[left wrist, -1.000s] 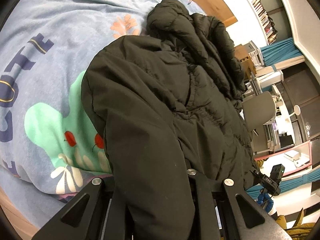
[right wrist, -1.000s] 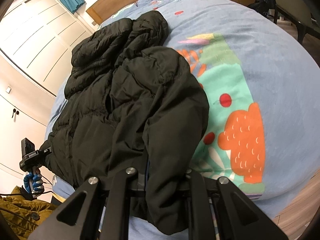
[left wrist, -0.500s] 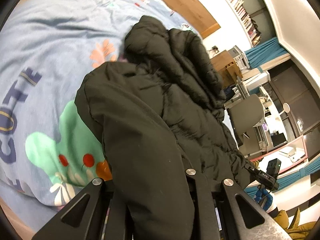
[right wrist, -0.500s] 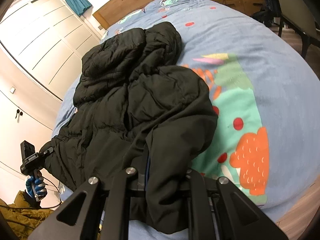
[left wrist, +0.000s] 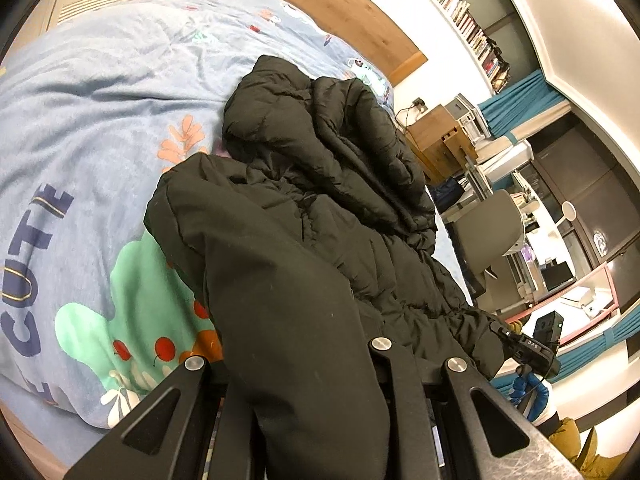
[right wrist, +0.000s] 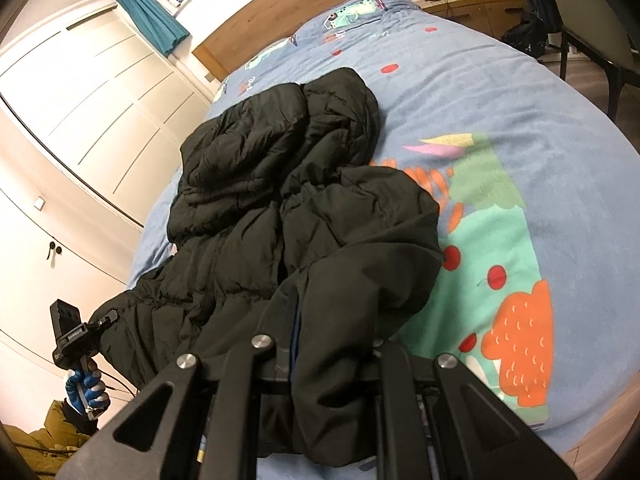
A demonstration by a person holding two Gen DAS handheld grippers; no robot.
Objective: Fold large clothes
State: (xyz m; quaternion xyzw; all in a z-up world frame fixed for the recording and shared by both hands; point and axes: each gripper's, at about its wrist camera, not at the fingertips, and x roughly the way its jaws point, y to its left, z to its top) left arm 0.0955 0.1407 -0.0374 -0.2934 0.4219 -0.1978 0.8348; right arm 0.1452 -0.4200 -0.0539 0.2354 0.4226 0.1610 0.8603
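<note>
At the near edge of the bed, our left gripper (left wrist: 304, 364) and right gripper (right wrist: 320, 352) are each clamped on a bottom corner of the black puffer jacket (left wrist: 320, 208), whose body and hood lie across the blue duvet (right wrist: 500, 100). We should lift both corners level, keeping the hem taut, then carry it evenly toward the hood.

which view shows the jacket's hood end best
The right wrist view: the black puffer jacket lies more fully in frame there, its bunched far end clear against the blue bedspread. The left wrist view shows that end too, but a lifted fold fills its foreground.
</note>
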